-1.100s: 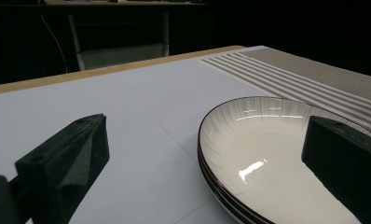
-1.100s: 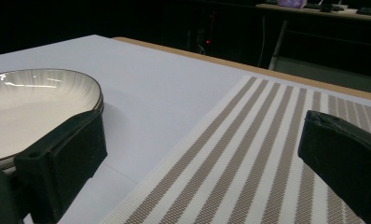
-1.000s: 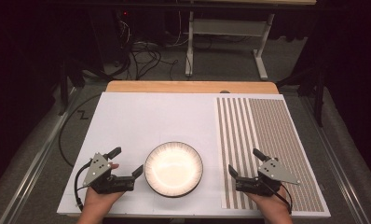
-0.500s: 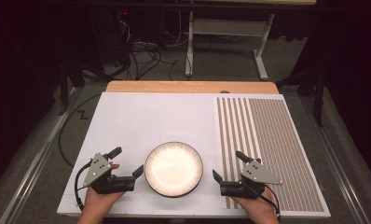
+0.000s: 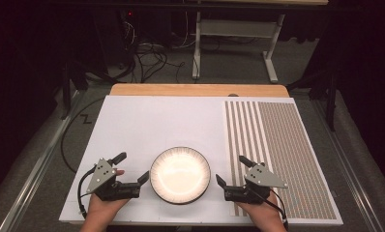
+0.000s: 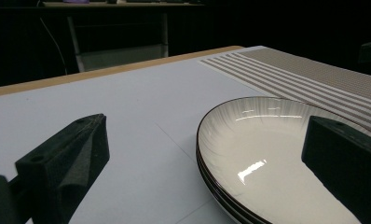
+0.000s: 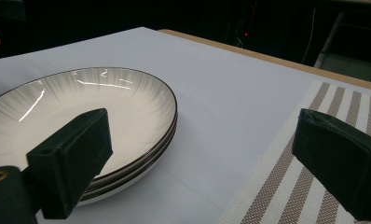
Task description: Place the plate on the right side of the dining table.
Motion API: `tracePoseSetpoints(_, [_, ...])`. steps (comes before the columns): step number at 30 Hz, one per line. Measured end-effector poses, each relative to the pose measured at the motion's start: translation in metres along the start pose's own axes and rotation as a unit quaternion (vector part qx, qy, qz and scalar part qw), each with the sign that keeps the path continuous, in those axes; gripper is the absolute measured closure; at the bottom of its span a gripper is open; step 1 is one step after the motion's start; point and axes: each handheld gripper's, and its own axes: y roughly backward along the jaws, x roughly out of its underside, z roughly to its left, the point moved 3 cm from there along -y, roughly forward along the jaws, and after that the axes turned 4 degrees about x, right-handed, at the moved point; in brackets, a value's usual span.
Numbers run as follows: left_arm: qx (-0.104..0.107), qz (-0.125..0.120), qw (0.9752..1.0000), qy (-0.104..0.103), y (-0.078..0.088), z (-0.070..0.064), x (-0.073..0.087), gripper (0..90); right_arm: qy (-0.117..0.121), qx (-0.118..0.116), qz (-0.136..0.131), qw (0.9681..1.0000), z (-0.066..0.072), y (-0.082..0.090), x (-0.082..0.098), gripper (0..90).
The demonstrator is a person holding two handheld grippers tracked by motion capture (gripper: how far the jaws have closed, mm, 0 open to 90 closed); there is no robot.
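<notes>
A stack of white plates with dark rims [image 5: 180,175] sits on the white board near the front edge. My left gripper [image 5: 132,166] rests just left of the stack, open, with nothing between its pads. In the left gripper view the plates [image 6: 267,154] lie ahead of the open left gripper [image 6: 207,130]. My right gripper [image 5: 231,169] stands just right of the stack, at the mat's left edge, open and apart from the rim. Its jaws have just been closing slightly, with nothing between them. The right gripper view has the plates [image 7: 81,102] ahead of the right gripper [image 7: 202,126].
A striped and dotted brown mat [image 5: 277,145] covers the right part of the white board [image 5: 156,121]. A wooden table edge [image 5: 195,90] runs along the back. Beyond it are cables and a metal frame on a dark floor.
My right gripper has slid left from the striped mat toward the plates. The left gripper and the plates have stayed put.
</notes>
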Motion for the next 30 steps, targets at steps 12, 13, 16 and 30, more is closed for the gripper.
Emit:
tracePoseSetpoints(12, [0.0, -0.002, 1.0, 0.003, 0.001, 0.0, 0.0, 1.5, -0.002, -0.012, 0.007, 0.9999, 0.0, -0.006, -0.01, 23.8])
tracePoseSetpoints(13, [-0.002, -0.003, 1.0, 0.003, 0.001, 0.0, 0.0, 1.5, -0.005, -0.012, 0.007, 0.9999, 0.0, -0.008, -0.012, 27.1])
tracePoseSetpoints(16, [-0.002, -0.005, 1.0, 0.004, 0.001, 0.0, 0.0, 1.5, -0.007, -0.019, 0.012, 0.9997, -0.001, -0.013, -0.015, 31.6])
tracePoseSetpoints(30, [-0.004, -0.007, 1.0, -0.001, 0.002, 0.0, -0.001, 1.5, -0.003, -0.035, 0.015, 0.9993, 0.002, -0.029, -0.024, 57.4])
